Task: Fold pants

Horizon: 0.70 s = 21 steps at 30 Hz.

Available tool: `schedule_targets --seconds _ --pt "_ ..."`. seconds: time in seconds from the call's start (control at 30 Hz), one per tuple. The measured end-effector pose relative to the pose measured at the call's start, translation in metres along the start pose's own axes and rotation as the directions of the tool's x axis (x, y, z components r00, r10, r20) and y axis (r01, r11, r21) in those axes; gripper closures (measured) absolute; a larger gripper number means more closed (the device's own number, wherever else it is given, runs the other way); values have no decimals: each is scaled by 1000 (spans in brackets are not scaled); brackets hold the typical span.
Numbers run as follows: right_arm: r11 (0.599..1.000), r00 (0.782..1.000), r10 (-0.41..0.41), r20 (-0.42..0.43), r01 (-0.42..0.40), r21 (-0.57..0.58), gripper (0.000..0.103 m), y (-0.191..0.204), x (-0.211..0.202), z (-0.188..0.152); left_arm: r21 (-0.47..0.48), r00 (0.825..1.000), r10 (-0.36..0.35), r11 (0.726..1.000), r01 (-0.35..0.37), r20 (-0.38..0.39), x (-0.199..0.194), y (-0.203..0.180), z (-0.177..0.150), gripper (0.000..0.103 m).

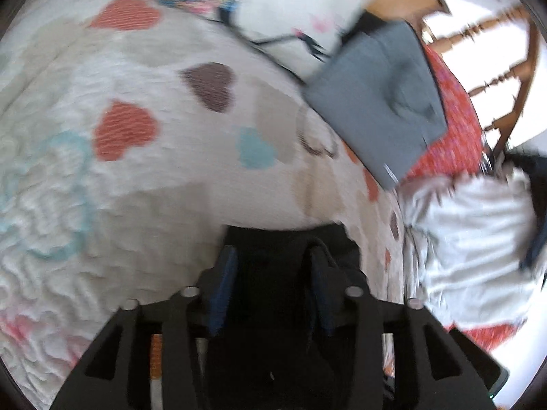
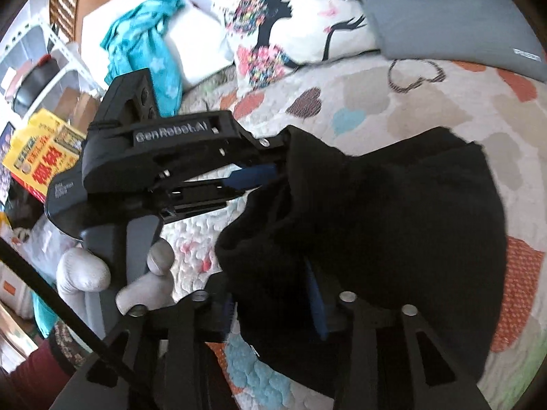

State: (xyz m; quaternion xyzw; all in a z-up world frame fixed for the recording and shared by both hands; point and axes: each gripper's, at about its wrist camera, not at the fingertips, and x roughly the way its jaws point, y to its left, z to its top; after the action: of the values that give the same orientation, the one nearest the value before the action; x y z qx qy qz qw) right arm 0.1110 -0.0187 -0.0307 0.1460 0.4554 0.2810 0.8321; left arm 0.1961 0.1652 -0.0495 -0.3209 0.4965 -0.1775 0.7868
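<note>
Two wrist views over a bed w/ a white quilt (image 1: 143,205) printed w/ orange, brown & teal hearts. The black pants (image 2: 393,225) hang bunched above the quilt, lifted between both tools, not lying flat. Left gripper (image 1: 273,266): in its own view, black cloth fills the gap between its blue-padded fingers (image 1: 224,273), so it is clamped on the pants; the right wrist view shows the same tool from the side, marked "GenRobot.AI", its tip buried in the upper left edge of the fabric, held by a hand in a light grey glove (image 2: 112,273). Right gripper (image 2: 273,307): black cloth drapes over & between its fingers, one blue pad (image 2: 316,307) showing through a fold; it looks pinched on the pants, though the fabric hides much of the jaws. Beyond the pants, at the head of the bed: a folded grey garment (image 1: 379,99), a white pillow w/ a black silhouette figure & pink flowers (image 2: 290,24), a teal cloth w/ stars (image 2: 150,48). Left wrist view is motion-blurred; it also shows a crumpled white garment (image 1: 471,239) on a red blanket (image 1: 458,123) at right, & a wooden chair (image 1: 502,68) behind.
</note>
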Motion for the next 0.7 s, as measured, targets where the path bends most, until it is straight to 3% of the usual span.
schedule_targets --seconds 0.1,0.27,0.47,0.6,0.7 --pt "1000 1000 18 -4 -18 22 34 5 10 -5 -57 999 27 998 -25 38 -16 21 5 57" --pt "998 998 70 8 -70 8 32 17 7 -9 -107 992 53 993 -41 115 -51 33 11 57" --pt "992 990 115 78 -118 36 32 2 -49 -20 44 989 65 997 -71 129 -68 -13 -2 53" --pt "990 991 34 132 -51 128 32 -39 -89 -36 160 996 58 985 -69 69 -38 -45 -20 53" --pt "978 988 -19 153 -13 206 32 -66 -110 -44 171 995 90 981 -95 39 -11 -49 -27 52"
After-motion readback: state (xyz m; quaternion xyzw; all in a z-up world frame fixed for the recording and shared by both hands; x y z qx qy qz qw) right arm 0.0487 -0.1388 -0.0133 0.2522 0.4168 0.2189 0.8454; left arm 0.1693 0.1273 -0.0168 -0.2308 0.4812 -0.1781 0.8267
